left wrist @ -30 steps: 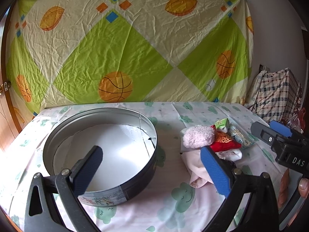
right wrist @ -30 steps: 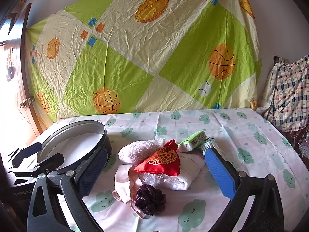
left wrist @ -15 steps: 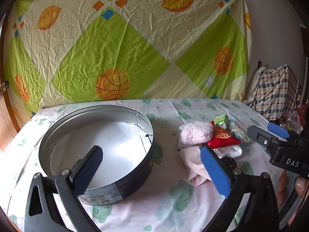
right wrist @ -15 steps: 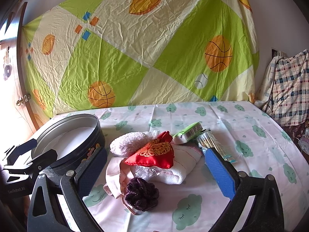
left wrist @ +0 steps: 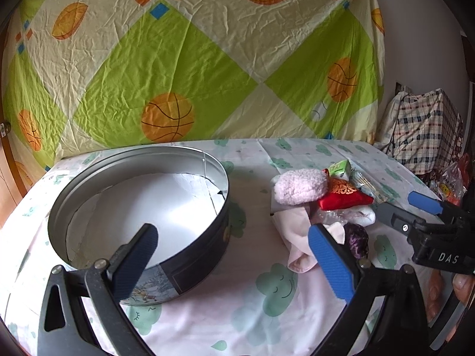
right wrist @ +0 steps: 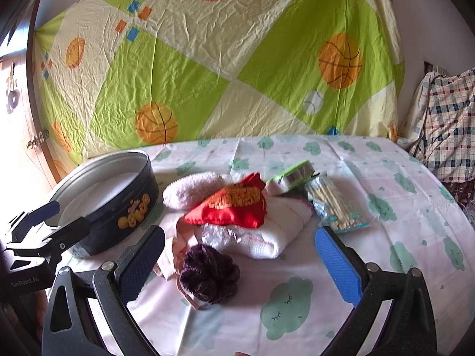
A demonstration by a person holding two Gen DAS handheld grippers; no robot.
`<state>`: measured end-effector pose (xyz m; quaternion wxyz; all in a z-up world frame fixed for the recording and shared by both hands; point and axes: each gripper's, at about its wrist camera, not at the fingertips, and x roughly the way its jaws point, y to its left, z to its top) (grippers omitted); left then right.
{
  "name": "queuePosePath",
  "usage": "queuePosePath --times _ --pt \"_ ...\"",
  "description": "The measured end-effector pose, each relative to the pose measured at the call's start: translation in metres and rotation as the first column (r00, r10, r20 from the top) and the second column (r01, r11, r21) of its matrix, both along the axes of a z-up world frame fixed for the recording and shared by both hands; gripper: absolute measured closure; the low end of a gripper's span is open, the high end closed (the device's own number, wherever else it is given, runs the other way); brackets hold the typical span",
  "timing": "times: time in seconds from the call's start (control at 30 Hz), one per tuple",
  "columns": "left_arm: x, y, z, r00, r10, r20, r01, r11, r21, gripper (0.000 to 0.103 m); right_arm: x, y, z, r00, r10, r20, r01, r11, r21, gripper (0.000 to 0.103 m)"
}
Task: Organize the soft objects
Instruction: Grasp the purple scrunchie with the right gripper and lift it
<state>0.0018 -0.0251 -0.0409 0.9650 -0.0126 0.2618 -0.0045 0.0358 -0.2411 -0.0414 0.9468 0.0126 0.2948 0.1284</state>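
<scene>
A pile of soft things lies mid-table: a red embroidered pouch (right wrist: 234,204) on a folded white towel (right wrist: 276,231), a fluffy pink sock (right wrist: 191,188), a pale pink cloth (right wrist: 172,252) and a dark purple scrunchie (right wrist: 209,276) in front. The round dark tin (left wrist: 139,216) stands empty to the left, lined with white paper. My left gripper (left wrist: 234,255) is open, hovering over the tin's near right rim. My right gripper (right wrist: 240,258) is open, low in front of the scrunchie, holding nothing. The pouch (left wrist: 341,197) and sock (left wrist: 299,187) also show in the left wrist view.
A bag of cotton swabs (right wrist: 335,204) and a small green packet (right wrist: 292,175) lie beside the pile. A patterned sheet (right wrist: 222,68) hangs behind the table. A plaid bag (right wrist: 448,124) sits at the right. The cloud-print tablecloth (right wrist: 386,178) covers the table.
Both grippers have moved forward and lower toward the table; the tin and the pile look larger and nearer. Nothing has been picked up or shifted.
</scene>
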Motion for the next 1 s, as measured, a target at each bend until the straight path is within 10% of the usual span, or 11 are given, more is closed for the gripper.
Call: queuePosePath --times 0.53,0.67,1.0 --pt "0.004 -0.028 -0.02 0.996 -0.08 -0.042 0.082 0.996 0.039 0.001 0.028 0.014 -0.05 0.958 0.155 -0.241 -0.147 0.988 0.051 0.029" --pt "0.006 -0.032 -0.02 0.995 -0.087 -0.047 0.089 0.995 0.041 0.002 0.023 0.016 -0.05 0.947 0.213 -0.241 -0.197 0.976 0.088 0.053" --pt "0.012 -0.053 -0.019 0.991 -0.123 -0.056 0.127 0.989 0.07 0.004 0.008 -0.006 -0.023 0.986 0.151 -0.073 -0.142 0.983 0.113 0.055"
